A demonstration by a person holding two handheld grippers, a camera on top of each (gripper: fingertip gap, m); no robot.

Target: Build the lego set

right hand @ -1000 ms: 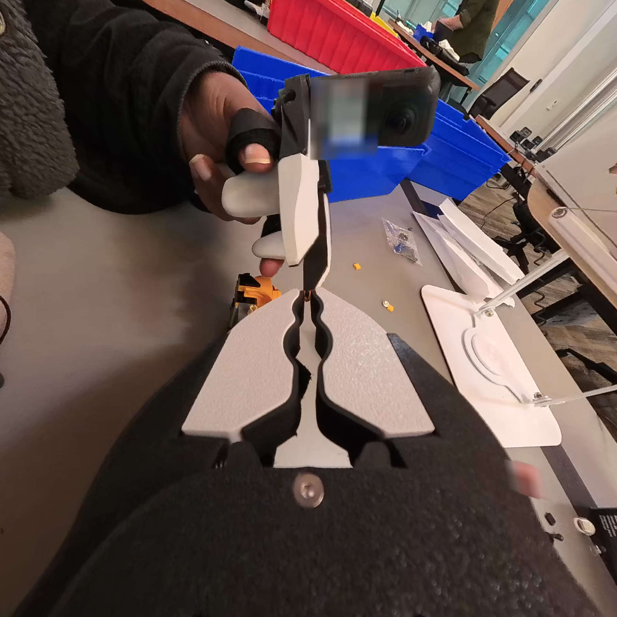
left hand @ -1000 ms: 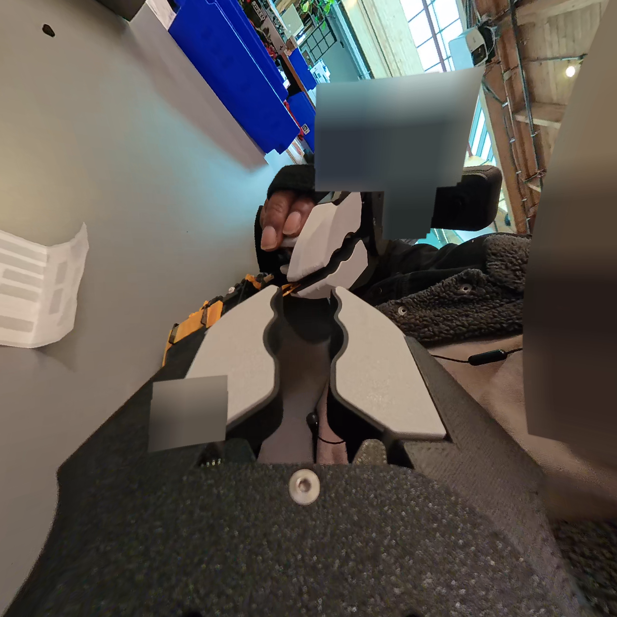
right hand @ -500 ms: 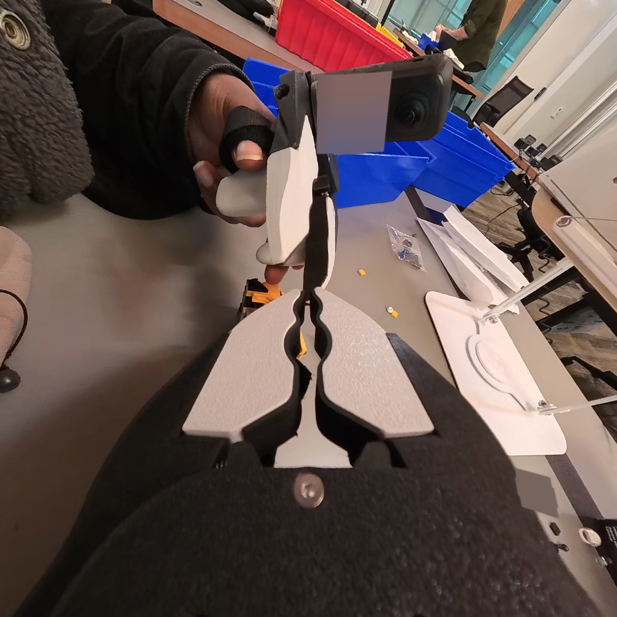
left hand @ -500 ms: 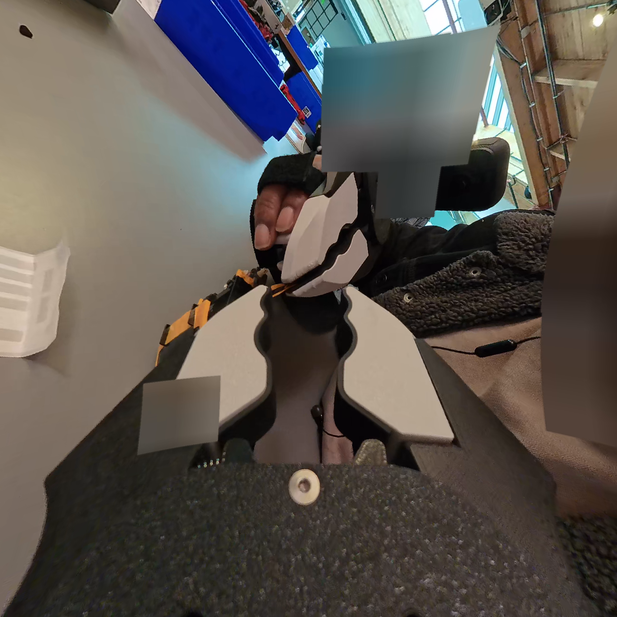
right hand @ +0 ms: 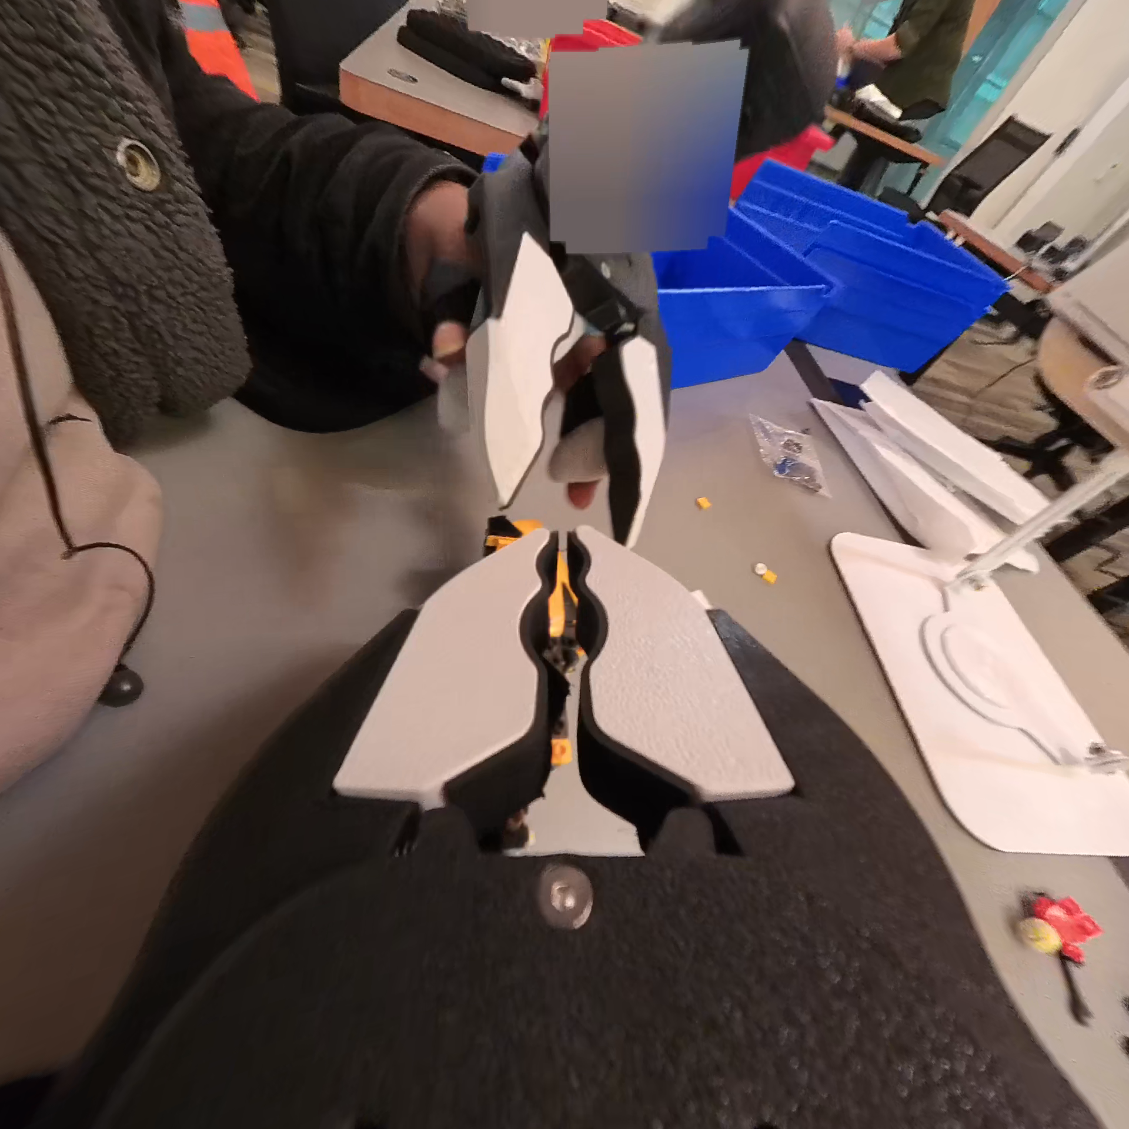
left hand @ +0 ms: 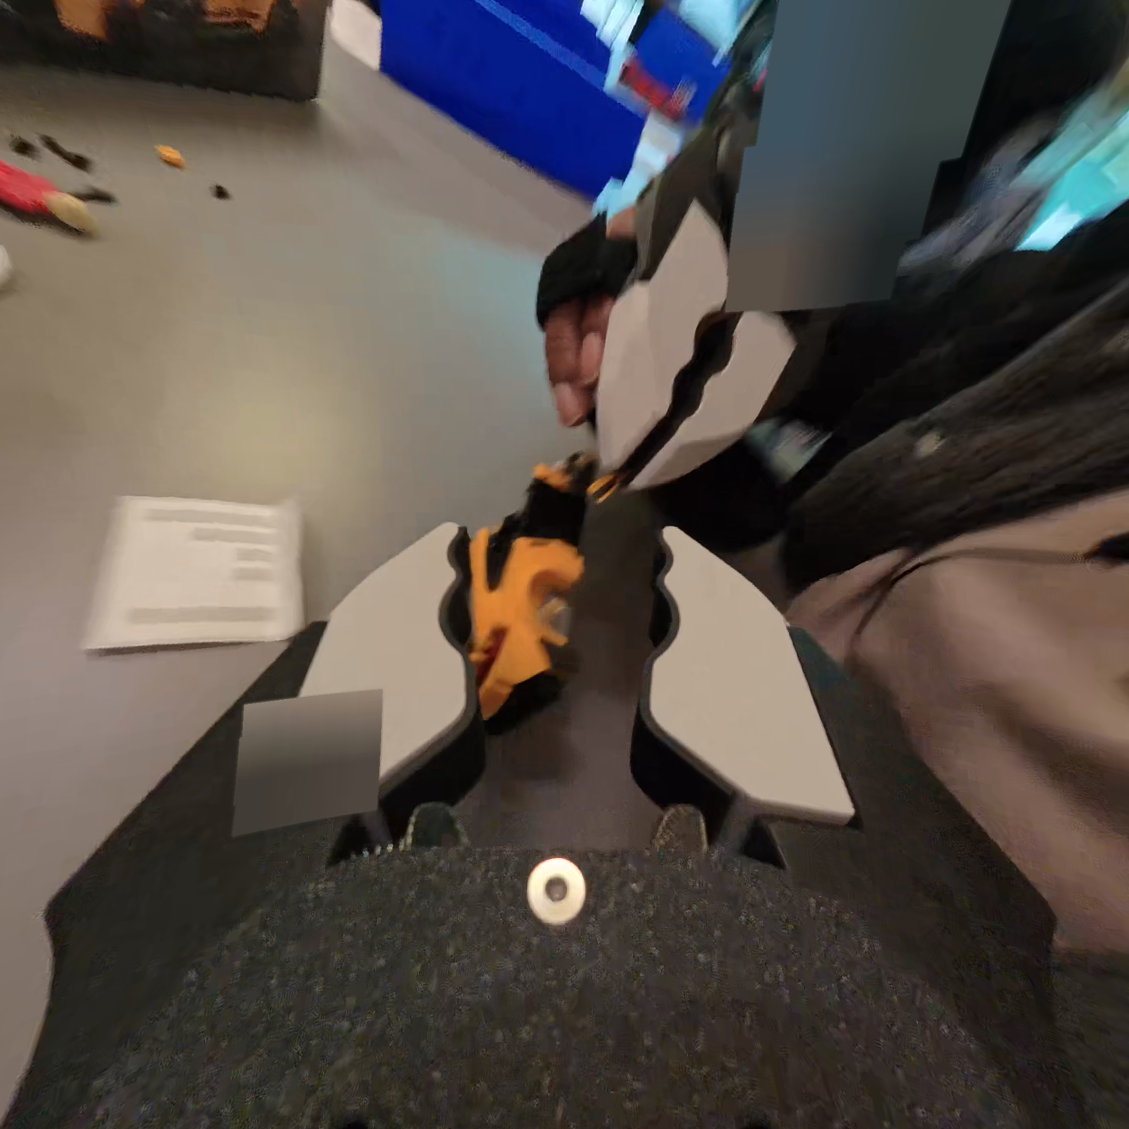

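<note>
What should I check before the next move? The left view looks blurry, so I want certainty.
1. Left claw open: ok, fingers stand apart.
2. Orange and black toy between its fingers: ok, nearer one finger.
3. Left pads off the toy: cannot tell.
4. Right claw shut on the toy's orange end: ok.
5. Paper sheet apart from the toy: ok.
6. Left view sharp: not ok.

Orange-and-black toy (left hand: 525, 605), blue bins (right hand: 855, 287), grey table (left hand: 275, 366), white sheet (left hand: 195, 574).
</note>
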